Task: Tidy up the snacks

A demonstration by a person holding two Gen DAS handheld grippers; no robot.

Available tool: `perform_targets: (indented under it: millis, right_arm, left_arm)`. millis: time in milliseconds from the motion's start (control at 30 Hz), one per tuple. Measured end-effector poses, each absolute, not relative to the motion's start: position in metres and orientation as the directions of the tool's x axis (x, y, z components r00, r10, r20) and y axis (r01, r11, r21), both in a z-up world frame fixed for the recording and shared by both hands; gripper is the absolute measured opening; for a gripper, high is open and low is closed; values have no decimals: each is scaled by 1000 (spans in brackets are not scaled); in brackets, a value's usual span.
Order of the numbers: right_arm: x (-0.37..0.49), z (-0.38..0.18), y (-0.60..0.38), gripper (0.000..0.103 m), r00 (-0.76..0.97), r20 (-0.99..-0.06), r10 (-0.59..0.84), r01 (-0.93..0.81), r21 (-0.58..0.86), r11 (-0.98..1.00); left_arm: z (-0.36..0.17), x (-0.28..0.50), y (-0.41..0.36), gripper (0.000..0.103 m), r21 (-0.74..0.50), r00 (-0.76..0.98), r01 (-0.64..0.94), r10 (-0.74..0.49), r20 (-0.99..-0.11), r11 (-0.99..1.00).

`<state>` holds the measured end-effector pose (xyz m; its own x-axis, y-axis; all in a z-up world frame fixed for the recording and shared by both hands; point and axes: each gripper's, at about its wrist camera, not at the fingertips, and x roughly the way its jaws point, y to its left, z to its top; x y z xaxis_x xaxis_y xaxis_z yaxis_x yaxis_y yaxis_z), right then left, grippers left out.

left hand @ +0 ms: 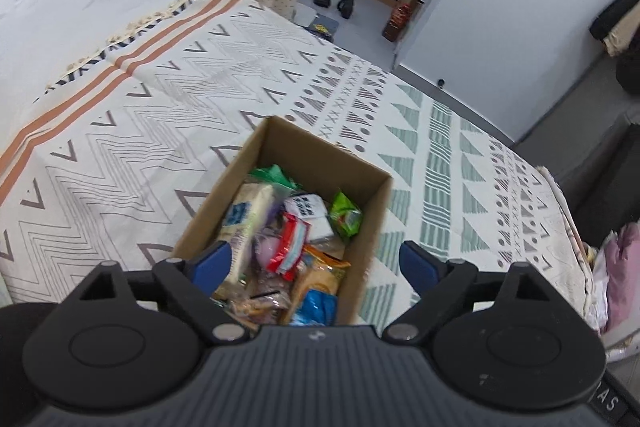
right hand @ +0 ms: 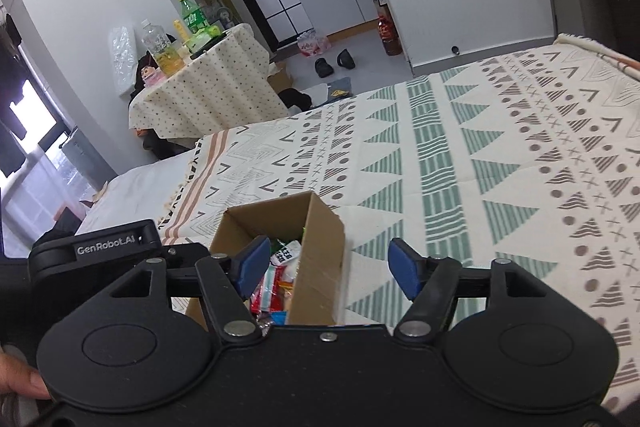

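Note:
An open cardboard box (left hand: 316, 143) stands on a patterned bedspread (left hand: 160, 131). It is full of snack packets: a green one (left hand: 346, 215), a red-and-white one (left hand: 290, 247), a cream-and-blue one (left hand: 246, 215) and several more. My left gripper (left hand: 314, 265) hovers over the box's near end, open, its blue pads (left hand: 210, 263) wide apart with nothing pinched between them. In the right wrist view the same box (right hand: 320, 267) sits low at centre. My right gripper (right hand: 329, 265) is open over the box's right wall and holds nothing.
The bedspread (right hand: 480, 155) stretches far to the right of the box. Beyond the bed, a small table with a dotted cloth (right hand: 208, 87) carries bottles (right hand: 192, 15). Slippers (right hand: 334, 63) lie on the floor near a white wall (left hand: 500, 27). The other gripper's black body (right hand: 108, 251) is at the left.

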<state>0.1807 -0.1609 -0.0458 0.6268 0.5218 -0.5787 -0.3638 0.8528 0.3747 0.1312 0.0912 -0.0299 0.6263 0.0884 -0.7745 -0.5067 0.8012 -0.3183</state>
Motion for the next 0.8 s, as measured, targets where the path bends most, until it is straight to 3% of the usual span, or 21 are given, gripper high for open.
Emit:
perform_targets:
  millis: [333, 467, 800]
  right_arm:
    - [160, -32, -204, 87, 673, -568, 473, -325, 346, 880]
    - [151, -25, -212, 103, 696, -570, 437, -309, 312, 899]
    - [124, -12, -229, 103, 715, -570, 404, -277, 299, 913]
  left_arm:
    - [-24, 124, 49, 95, -277, 620, -404, 38, -784, 872]
    - [-17, 118, 37, 99, -267, 620, -365, 20, -784, 892]
    - [5, 93, 14, 103, -217, 648, -288, 23, -761, 933]
